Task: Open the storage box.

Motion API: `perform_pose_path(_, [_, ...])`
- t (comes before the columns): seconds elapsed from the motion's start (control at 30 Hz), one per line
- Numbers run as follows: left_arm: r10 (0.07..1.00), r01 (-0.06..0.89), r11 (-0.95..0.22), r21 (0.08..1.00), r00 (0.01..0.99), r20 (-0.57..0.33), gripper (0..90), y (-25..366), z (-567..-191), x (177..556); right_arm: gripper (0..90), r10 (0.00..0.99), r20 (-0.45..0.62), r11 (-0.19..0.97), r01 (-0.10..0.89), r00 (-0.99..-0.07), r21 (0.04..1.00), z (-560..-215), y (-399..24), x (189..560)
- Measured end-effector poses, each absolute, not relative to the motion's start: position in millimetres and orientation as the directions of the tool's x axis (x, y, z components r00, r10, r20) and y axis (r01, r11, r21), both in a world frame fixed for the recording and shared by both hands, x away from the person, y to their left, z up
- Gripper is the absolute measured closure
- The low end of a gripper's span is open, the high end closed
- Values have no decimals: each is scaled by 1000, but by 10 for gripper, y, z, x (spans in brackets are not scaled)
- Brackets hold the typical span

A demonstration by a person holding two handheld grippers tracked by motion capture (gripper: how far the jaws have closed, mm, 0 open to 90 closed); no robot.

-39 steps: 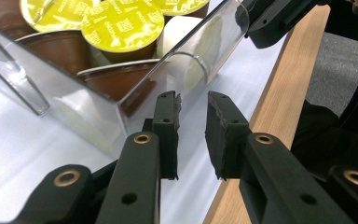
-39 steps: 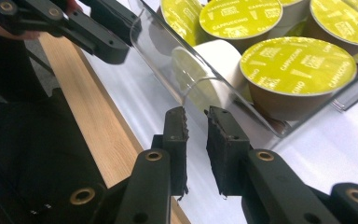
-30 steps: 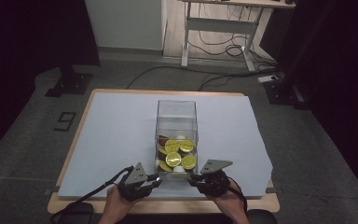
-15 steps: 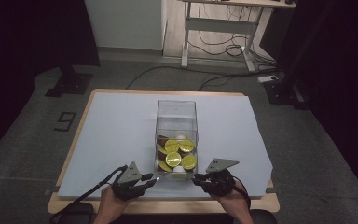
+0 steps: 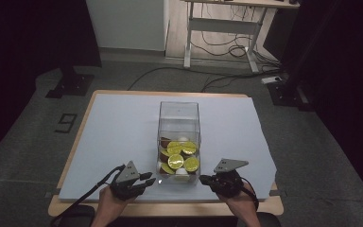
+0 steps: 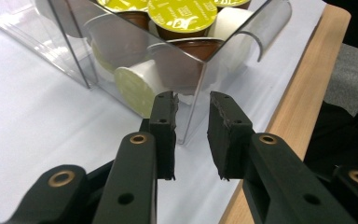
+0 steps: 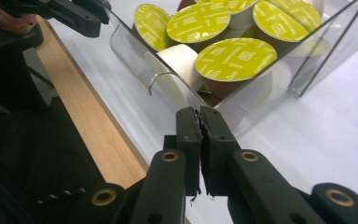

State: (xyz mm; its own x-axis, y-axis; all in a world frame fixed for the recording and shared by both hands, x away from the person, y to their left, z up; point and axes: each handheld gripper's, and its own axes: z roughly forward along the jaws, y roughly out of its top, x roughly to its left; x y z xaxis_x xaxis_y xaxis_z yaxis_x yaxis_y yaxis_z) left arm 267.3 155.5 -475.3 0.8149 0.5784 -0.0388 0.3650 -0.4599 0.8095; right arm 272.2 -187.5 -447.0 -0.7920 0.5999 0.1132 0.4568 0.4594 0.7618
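Clear glossy plastic box (image 5: pixel 178 124); matt black claw pads (image 6: pixel 223 126) — wooden table (image 5: pixel 170 209)

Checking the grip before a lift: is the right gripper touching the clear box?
Cannot tell: in the right gripper view the right gripper sits shut at the clear box corner.

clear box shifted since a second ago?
No. In the high view the clear box sits at the same spot on the white sheet, its near end just as close to the table's front edge.

Yellow-green lidded capsules (image 5: pixel 176 161), clear box (image 5: pixel 178 113)
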Motion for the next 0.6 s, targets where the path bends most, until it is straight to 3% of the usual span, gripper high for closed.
perform_pose_path(0.6, [620,394,-436,809,783,-47,717,1653,-4800,2813,871,657,95,445,486,-748,752,-4471,-1949,2918])
